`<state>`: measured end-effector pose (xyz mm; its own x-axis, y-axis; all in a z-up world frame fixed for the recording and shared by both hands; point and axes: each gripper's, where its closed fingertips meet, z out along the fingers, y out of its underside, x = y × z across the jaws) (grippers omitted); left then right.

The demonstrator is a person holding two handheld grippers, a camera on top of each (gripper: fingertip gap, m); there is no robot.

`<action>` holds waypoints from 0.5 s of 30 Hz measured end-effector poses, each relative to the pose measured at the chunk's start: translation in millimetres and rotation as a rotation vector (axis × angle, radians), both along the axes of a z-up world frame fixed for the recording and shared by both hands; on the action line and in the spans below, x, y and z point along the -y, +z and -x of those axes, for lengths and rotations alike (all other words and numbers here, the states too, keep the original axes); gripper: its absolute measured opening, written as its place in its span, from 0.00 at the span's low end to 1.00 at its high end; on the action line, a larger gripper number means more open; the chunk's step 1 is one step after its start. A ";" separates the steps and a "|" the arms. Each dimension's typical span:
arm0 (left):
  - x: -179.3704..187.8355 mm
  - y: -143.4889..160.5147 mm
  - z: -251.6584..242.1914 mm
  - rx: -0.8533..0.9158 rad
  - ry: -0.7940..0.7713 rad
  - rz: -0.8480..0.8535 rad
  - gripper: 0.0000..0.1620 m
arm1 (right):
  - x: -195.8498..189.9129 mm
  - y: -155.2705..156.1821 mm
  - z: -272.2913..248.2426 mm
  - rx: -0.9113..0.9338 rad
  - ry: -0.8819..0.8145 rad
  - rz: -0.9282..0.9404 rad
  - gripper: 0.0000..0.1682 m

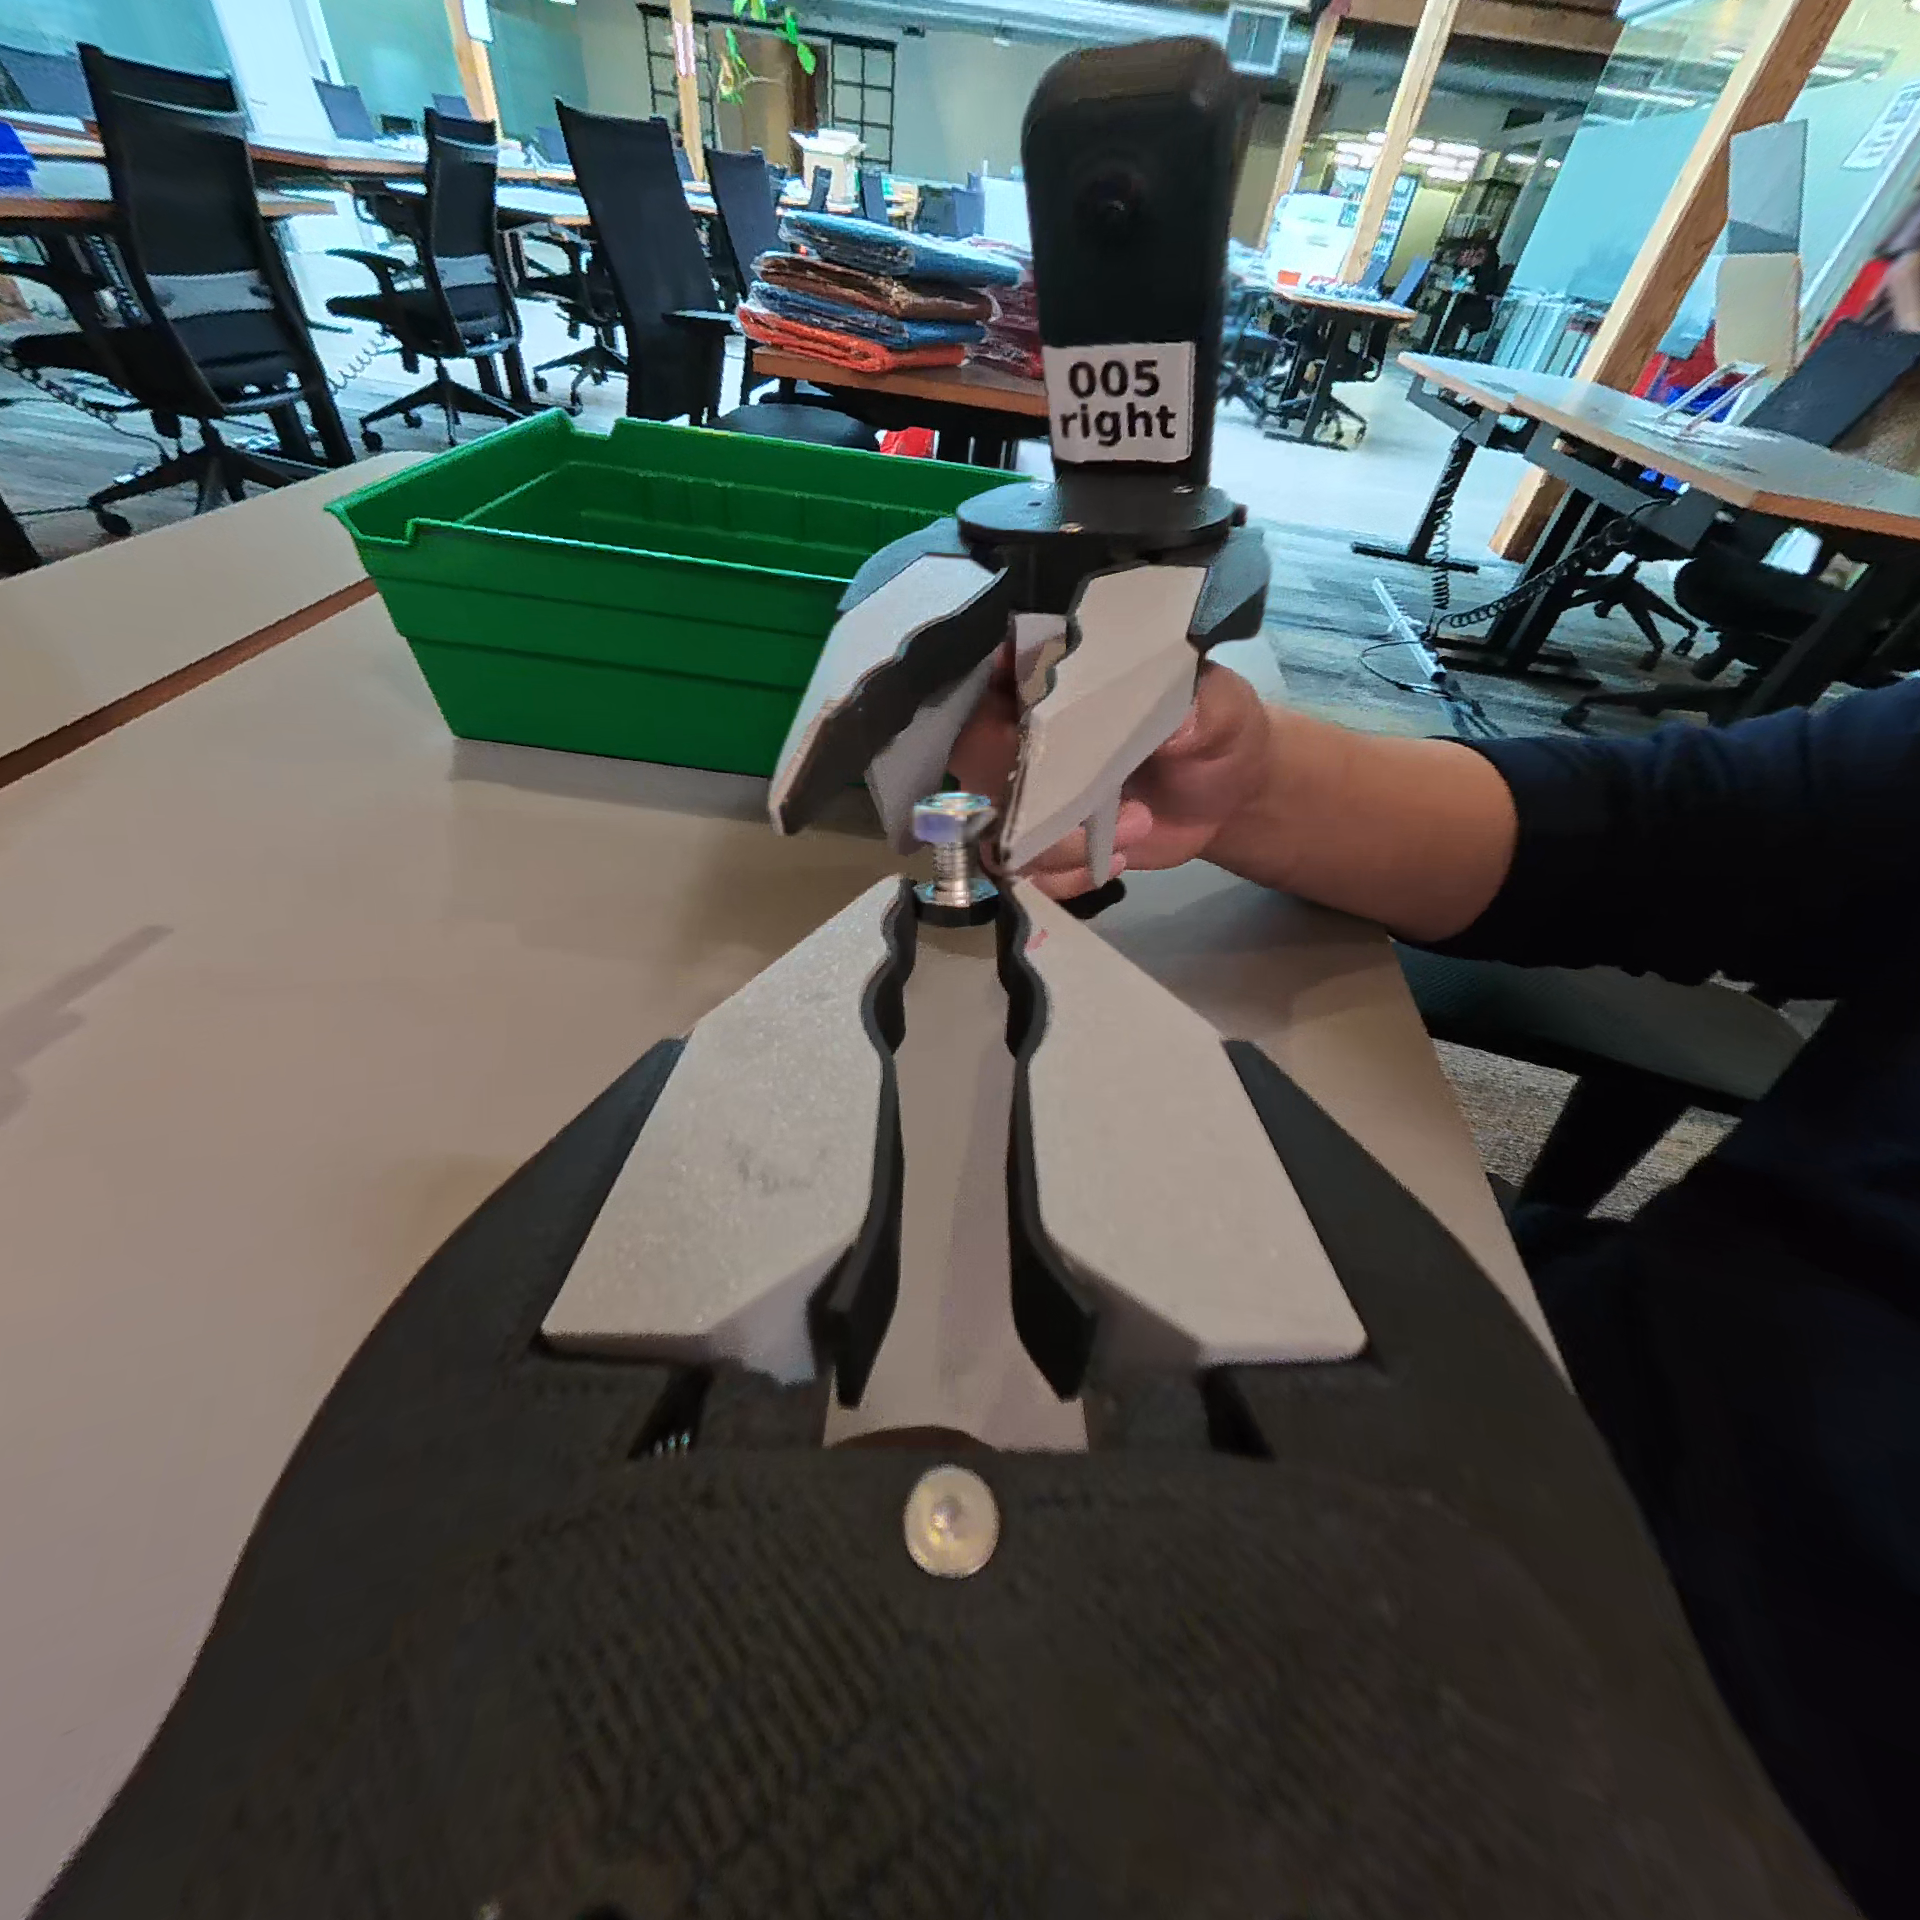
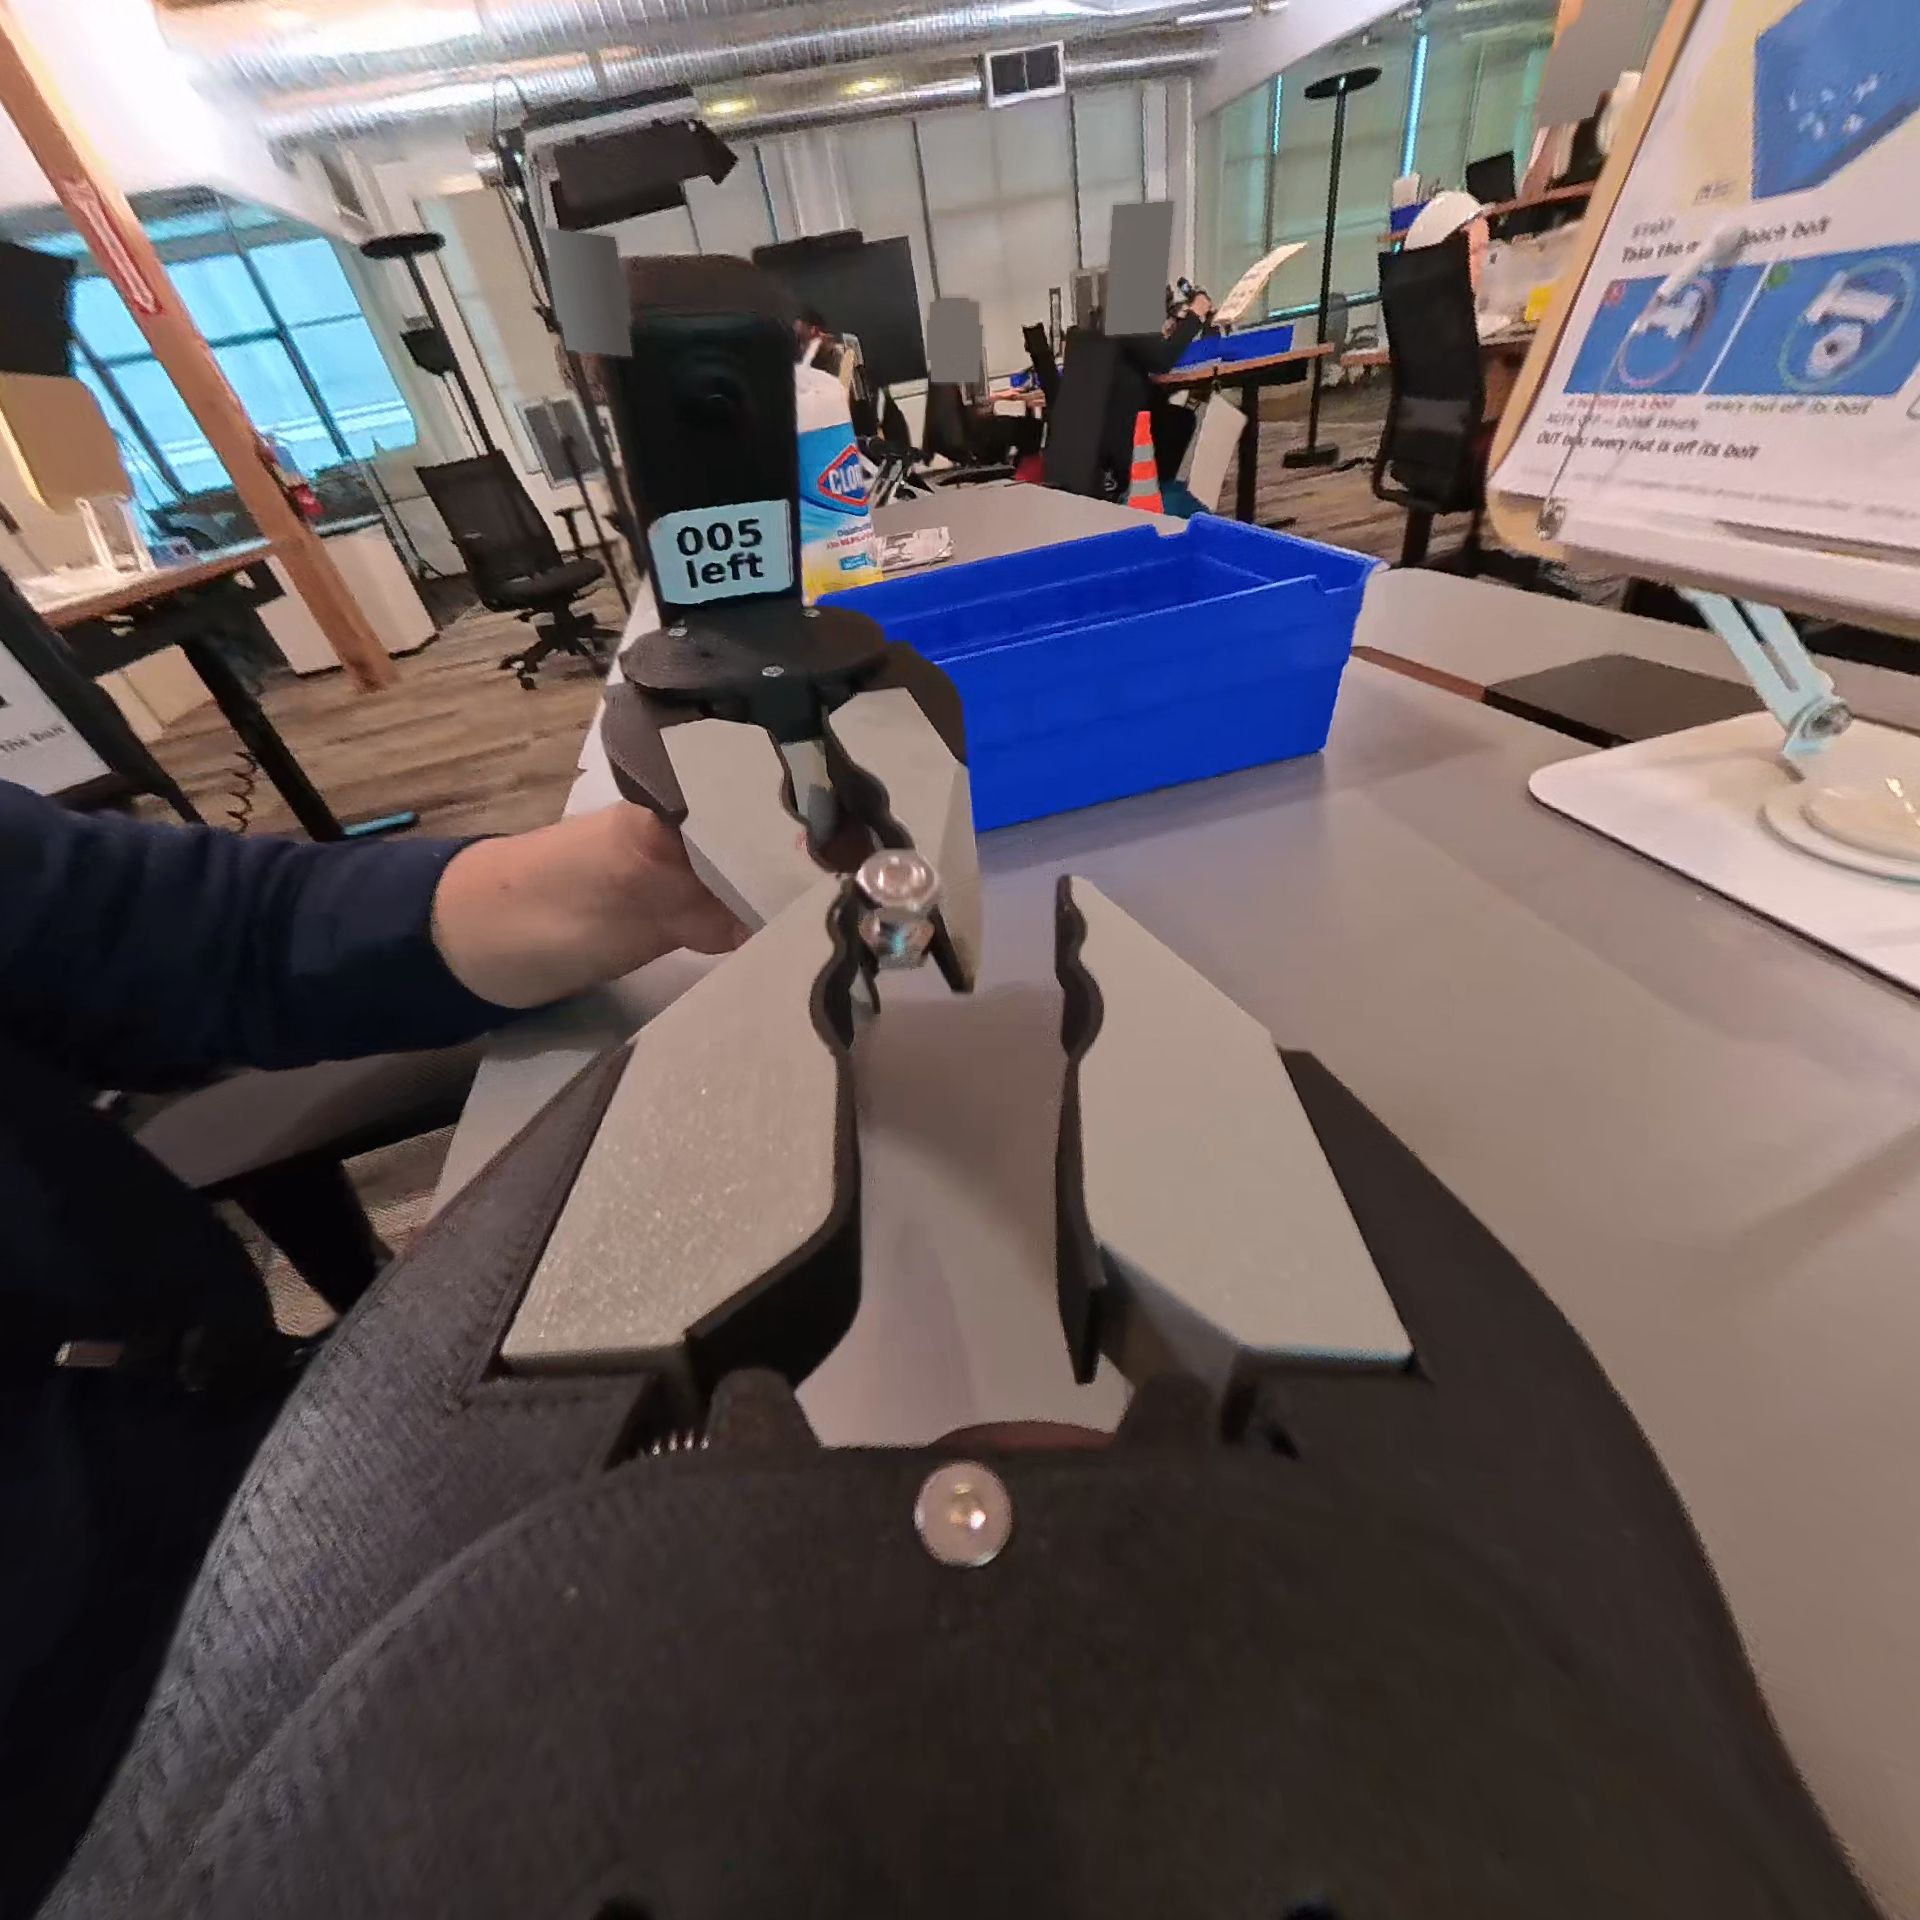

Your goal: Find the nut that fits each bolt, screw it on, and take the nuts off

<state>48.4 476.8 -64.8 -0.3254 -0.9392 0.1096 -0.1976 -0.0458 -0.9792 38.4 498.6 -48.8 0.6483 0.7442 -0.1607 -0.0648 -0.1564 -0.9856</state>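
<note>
A silver bolt [image 1: 951, 868] stands upright above the grey table [image 1: 312, 987], with a silver hex nut [image 1: 948, 816] at its top end. My left gripper [image 1: 954, 909] is shut on the bolt's dark lower end. My right gripper [image 1: 956, 842] comes in from the opposite side, open, with its fingers on either side of the nut. In the right wrist view my right gripper [image 2: 948, 914] has its fingers well apart, and the bolt [image 2: 896, 914] sits close to its left finger [image 2: 727, 1143]. The left gripper [image 2: 914, 966] holds the bolt from behind.
A green bin [image 1: 623, 582] stands on the table behind the bolt. A blue bin [image 2: 1122, 665] stands on the other side. An instruction sheet on a stand [image 2: 1714, 312] with a white base [image 2: 1683, 800] is at the right. A person's hands and dark sleeves [image 1: 1610, 831] hold the grippers. The grippers are tip to tip, or close to it.
</note>
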 end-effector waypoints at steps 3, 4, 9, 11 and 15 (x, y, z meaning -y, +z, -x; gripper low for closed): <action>-4.0 8.4 3.9 0.032 -0.003 0.045 0.08 | -1.3 5.0 -12.8 -0.051 -0.022 0.004 0.14; -5.2 9.7 4.6 0.035 0.001 0.046 0.08 | 0.6 8.7 -13.4 -0.062 -0.016 -0.010 0.15; 1.5 3.8 1.5 0.016 -0.016 0.024 0.08 | 7.1 10.3 5.4 -0.030 0.033 -0.037 0.16; 0.7 1.8 0.7 0.007 -0.005 0.004 0.08 | 1.8 2.0 2.1 0.005 0.005 -0.011 0.17; -6.3 8.7 3.9 0.032 0.009 0.038 0.08 | -1.5 4.8 -13.0 -0.041 -0.029 0.005 0.12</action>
<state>44.5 483.1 -56.1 -0.3208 -0.9375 0.1349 -0.1654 -0.0848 -0.9826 51.4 500.1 -44.1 0.6626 0.7240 -0.1917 -0.1101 -0.1591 -0.9811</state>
